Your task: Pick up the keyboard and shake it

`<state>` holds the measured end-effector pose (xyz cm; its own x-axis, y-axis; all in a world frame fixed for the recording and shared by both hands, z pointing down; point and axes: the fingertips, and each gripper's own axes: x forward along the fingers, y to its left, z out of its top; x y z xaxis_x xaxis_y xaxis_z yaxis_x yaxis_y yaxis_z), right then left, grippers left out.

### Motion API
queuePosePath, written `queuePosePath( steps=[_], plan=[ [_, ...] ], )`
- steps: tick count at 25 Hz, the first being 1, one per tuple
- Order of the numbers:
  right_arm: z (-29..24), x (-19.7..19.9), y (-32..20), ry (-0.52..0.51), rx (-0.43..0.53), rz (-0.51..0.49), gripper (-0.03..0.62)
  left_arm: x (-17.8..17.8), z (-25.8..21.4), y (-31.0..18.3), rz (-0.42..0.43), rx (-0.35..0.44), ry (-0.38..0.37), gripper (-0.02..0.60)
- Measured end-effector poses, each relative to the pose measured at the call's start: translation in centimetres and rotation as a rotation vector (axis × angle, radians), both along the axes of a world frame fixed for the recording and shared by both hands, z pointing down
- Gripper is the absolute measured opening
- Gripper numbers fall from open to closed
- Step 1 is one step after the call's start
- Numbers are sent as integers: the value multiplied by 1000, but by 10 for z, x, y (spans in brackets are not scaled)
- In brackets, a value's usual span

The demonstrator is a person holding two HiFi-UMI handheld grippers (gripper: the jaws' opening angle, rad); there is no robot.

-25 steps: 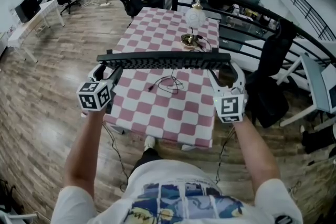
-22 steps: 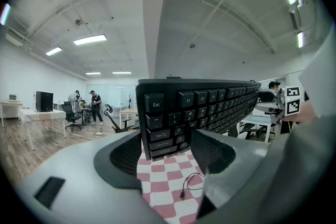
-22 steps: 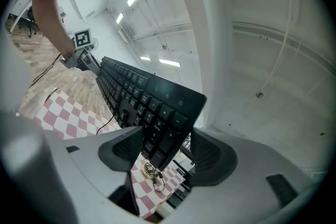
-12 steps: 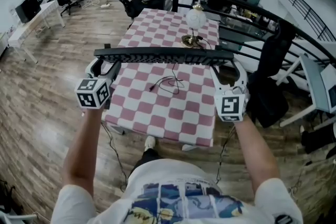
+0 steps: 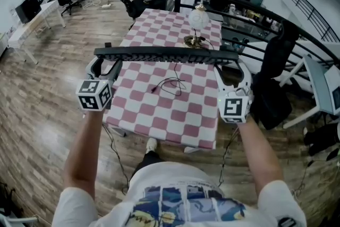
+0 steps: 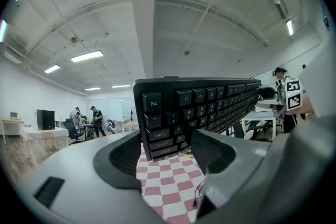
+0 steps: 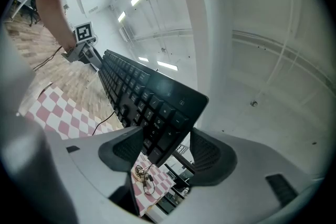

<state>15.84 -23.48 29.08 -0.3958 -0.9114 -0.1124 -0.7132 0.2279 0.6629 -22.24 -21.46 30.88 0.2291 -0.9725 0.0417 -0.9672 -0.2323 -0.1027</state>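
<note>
A long black keyboard [image 5: 164,55] hangs in the air above the checked table [image 5: 159,114], edge-on in the head view and about level. My left gripper [image 5: 109,65] is shut on its left end, where the Esc key shows in the left gripper view on the keyboard [image 6: 199,105] between the pads of the left gripper [image 6: 165,152]. My right gripper [image 5: 230,69] is shut on the right end. In the right gripper view the keyboard [image 7: 139,94] runs away from the right gripper [image 7: 160,152]. A thin black cable [image 5: 171,83] lies on the table below.
A white globe lamp [image 5: 197,19] on a brass foot stands at the table's far side. A dark railing [image 5: 255,10] runs behind the table, an office chair [image 5: 133,2] is at the far left, a black bag [image 5: 273,93] at the right. Wooden floor surrounds the table.
The keyboard has risen a little above the table, its left end more than its right, and now hangs more level. Both grippers keep their hold.
</note>
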Motion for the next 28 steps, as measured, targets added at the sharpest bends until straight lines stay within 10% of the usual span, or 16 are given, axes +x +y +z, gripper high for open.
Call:
queuePosePath(
  steps=[28],
  plan=[
    [-26, 18, -4, -16, 71, 32, 270, 16, -38, -8, 2, 114, -51, 288]
  ],
)
